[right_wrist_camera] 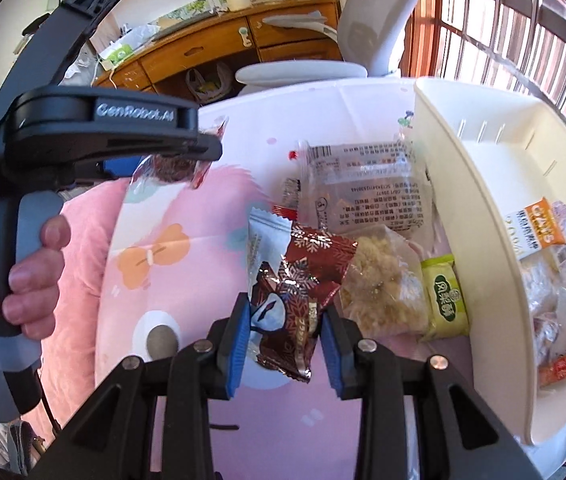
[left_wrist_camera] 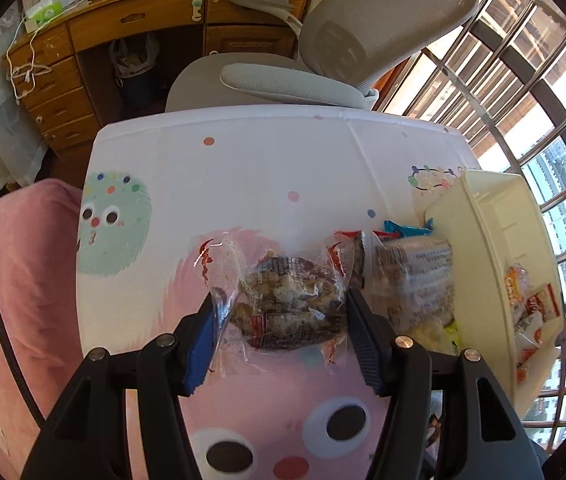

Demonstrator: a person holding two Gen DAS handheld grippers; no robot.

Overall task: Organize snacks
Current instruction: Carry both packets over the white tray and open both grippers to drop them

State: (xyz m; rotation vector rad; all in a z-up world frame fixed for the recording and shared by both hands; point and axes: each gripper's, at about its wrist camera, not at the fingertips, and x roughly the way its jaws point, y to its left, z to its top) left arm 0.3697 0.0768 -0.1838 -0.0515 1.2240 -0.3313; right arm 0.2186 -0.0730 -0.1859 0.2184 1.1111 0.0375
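Note:
My left gripper (left_wrist_camera: 281, 312) is shut on a clear-wrapped dark brown pastry packet (left_wrist_camera: 289, 304) held above the cartoon-print table. The same left gripper (right_wrist_camera: 171, 160) shows at upper left in the right wrist view, a hand (right_wrist_camera: 23, 276) on its handle and the packet (right_wrist_camera: 171, 170) hanging from it. My right gripper (right_wrist_camera: 285, 330) is shut on a dark red foil snack packet (right_wrist_camera: 303, 284). The cream plastic bin (right_wrist_camera: 479, 216) at the right holds several wrapped snacks (right_wrist_camera: 555, 280); in the left wrist view the bin (left_wrist_camera: 483, 240) is at the right edge.
Loose on the table (right_wrist_camera: 203, 248) beside the bin lie a clear printed packet (right_wrist_camera: 363, 188), a crumbly yellow snack (right_wrist_camera: 383, 292) and a small green packet (right_wrist_camera: 445, 296). A grey office chair (left_wrist_camera: 363, 40) and a wooden desk (left_wrist_camera: 143, 28) stand beyond the far table edge.

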